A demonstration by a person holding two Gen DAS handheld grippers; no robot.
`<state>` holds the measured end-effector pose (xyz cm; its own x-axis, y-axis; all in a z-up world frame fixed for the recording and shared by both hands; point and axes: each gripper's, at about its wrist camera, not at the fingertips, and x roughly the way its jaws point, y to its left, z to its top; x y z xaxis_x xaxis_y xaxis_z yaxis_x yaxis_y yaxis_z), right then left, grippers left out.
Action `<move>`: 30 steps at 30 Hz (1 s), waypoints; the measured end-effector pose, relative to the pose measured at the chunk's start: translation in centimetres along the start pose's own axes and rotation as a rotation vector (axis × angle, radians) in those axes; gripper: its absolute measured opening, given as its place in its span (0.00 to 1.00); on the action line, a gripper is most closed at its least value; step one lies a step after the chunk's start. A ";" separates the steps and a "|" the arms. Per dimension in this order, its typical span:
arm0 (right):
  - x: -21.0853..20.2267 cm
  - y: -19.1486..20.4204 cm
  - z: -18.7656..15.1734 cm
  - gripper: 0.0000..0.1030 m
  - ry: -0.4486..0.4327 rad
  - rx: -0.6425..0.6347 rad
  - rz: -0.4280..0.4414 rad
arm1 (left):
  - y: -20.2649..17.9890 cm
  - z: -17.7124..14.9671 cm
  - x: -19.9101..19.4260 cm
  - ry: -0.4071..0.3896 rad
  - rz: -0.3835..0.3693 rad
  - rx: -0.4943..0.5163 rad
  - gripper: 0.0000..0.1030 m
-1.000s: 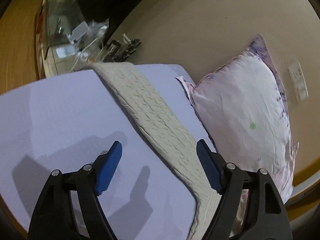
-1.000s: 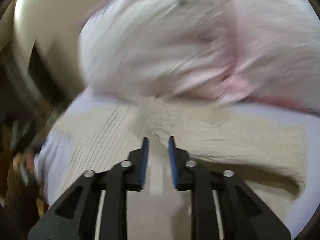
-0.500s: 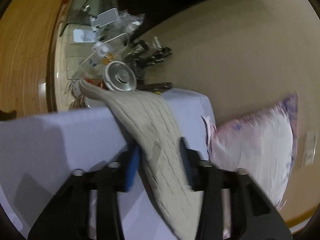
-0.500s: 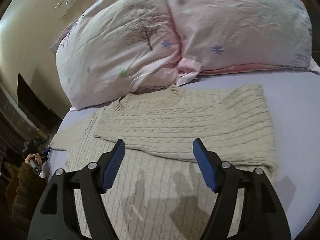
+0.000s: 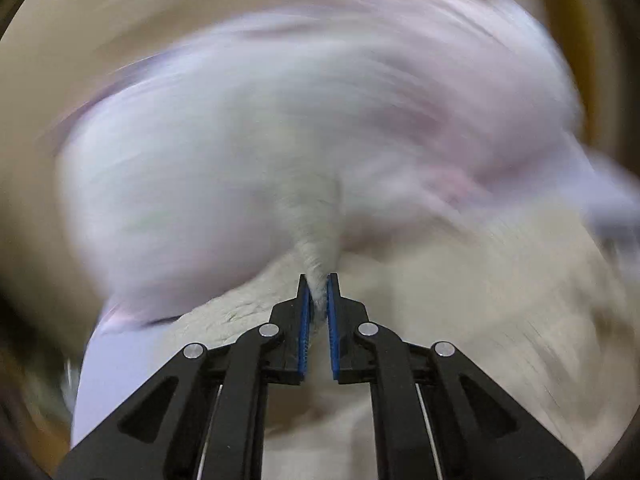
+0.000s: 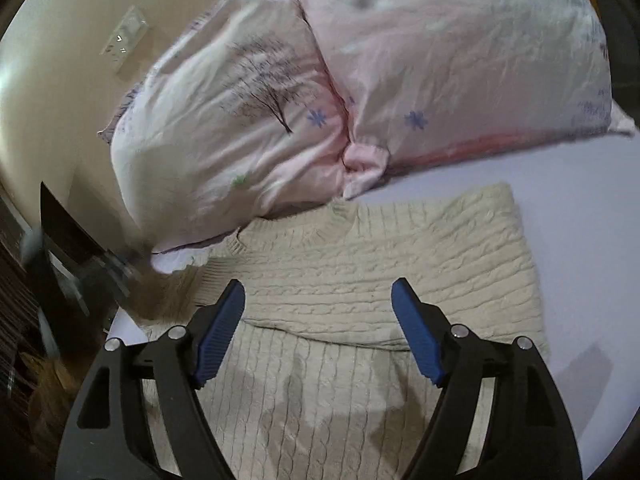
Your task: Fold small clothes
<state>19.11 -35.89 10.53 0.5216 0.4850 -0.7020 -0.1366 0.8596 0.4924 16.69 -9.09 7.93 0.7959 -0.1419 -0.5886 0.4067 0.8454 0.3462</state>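
Note:
A cream cable-knit sweater (image 6: 384, 280) lies on the lilac bed sheet (image 6: 580, 240), with one side folded across its body. My right gripper (image 6: 318, 300) is open and empty, hovering above the sweater's middle. In the left wrist view, which is heavily motion-blurred, my left gripper (image 5: 317, 292) is shut on a bunched piece of the sweater (image 5: 316, 240) and holds it lifted. The rest of the sweater (image 5: 480, 280) spreads blurred below and to the right.
Two pink floral pillows (image 6: 248, 120) (image 6: 460, 52) lie against the beige wall behind the sweater. A wall switch plate (image 6: 124, 38) is at upper left. A dark bedside area (image 6: 52, 280) with clutter lies off the bed's left edge.
My left gripper closed on the sweater's edge and swung it up toward the pillows. My right gripper opened, let go of the sweater, and has drawn back slightly.

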 end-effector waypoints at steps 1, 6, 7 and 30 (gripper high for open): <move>0.2 -0.4 0.1 0.73 0.012 0.014 -0.003 | -3.4 -0.5 0.5 0.027 -0.048 0.090 0.09; 0.8 -4.1 0.6 0.56 0.063 0.136 0.014 | -5.2 -4.1 -2.5 0.042 -0.139 0.083 0.12; 1.1 -4.7 0.7 0.47 0.078 0.161 0.018 | -3.3 -5.0 -3.7 0.050 -0.148 0.005 0.15; -0.2 -7.1 1.2 0.37 0.044 0.159 -0.295 | 8.1 -18.3 -11.3 0.178 -0.122 -0.496 0.59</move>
<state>20.98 -42.27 7.76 0.4813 0.2285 -0.8462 0.1497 0.9298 0.3362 2.75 8.75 3.99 0.6503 -0.2014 -0.7325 0.1968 0.9760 -0.0936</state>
